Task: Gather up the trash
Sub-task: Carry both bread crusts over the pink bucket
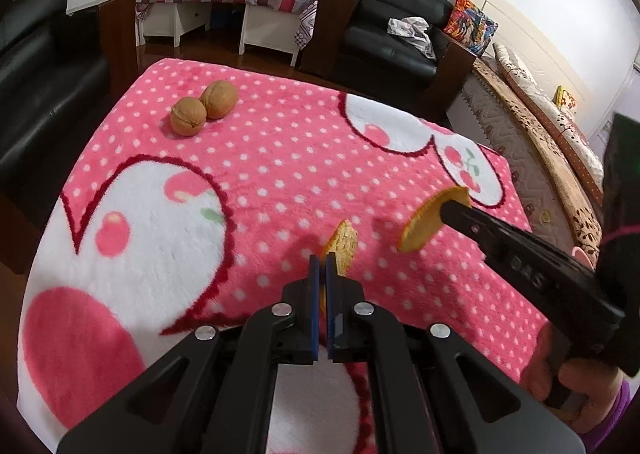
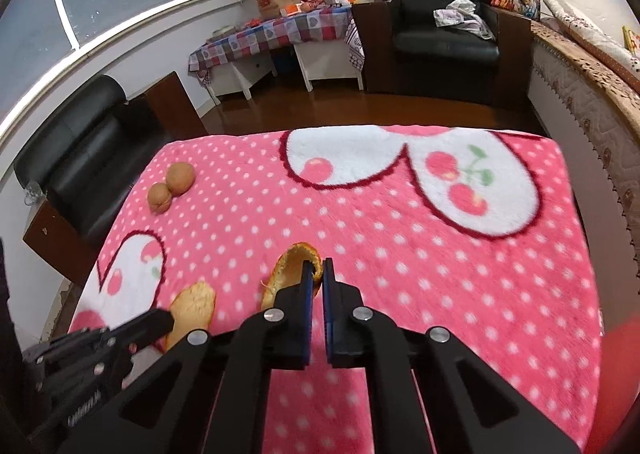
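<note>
Two orange peel pieces held above the near part of the pink polka-dot blanket, one clamped in the left gripper, the other in the right gripper; two walnuts lie near the far-left corner.

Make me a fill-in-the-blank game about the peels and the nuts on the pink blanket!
1. Each gripper, left and right, has its jaws shut on an orange ____.
2. The number of walnuts on the blanket is ____.
3. The two walnuts sit so close that they ____ each other.
4. The blanket is pink with white ____.

Missing words: peel; two; touch; dots
</note>
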Demonstrator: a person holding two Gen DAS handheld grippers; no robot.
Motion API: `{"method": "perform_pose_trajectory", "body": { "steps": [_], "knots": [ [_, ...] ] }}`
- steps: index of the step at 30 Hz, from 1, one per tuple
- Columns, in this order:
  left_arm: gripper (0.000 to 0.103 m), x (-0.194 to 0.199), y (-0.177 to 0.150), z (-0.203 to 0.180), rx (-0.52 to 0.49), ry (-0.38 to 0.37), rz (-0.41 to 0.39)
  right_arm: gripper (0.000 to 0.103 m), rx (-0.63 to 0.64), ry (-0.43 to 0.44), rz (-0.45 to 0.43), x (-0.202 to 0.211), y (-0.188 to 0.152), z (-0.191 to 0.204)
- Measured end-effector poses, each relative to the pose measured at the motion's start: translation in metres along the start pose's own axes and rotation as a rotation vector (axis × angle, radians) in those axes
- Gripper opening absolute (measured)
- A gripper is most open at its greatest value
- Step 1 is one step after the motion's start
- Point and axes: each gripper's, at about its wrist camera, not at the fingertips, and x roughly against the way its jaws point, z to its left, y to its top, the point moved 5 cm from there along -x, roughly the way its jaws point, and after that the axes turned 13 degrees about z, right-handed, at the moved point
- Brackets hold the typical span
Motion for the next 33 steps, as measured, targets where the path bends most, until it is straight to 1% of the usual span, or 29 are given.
{"method": "perform_pose_trajectory", "body": {
  "steps": [9, 16, 21, 26, 33],
  "knots": [
    [0.002, 0.015, -0.011, -0.03, -0.046, -0.02, -0.009, 0.004, -0.027, -0.002, -0.024, 0.051, -0.038, -0.024],
    [0.002, 0.031, -0.019, -0.062, -0.108, -0.045, -0.037, 0.004, -0.079, -0.012, -0.087, 0.096, -0.06, -0.048],
    [0.002, 0.039, -0.026, -0.092, -0.165, -0.074, -0.052, 0.004, -0.114, -0.046, -0.127, 0.122, -0.075, -0.067],
    [0.002, 0.043, -0.035, -0.124, -0.228, -0.115, -0.049, 0.004, -0.169, -0.074, -0.161, 0.148, -0.09, -0.092],
    [0.002, 0.045, -0.044, -0.178, -0.33, -0.161, -0.048, 0.004, -0.247, -0.129, -0.206, 0.181, -0.111, -0.132]
  ]
}}
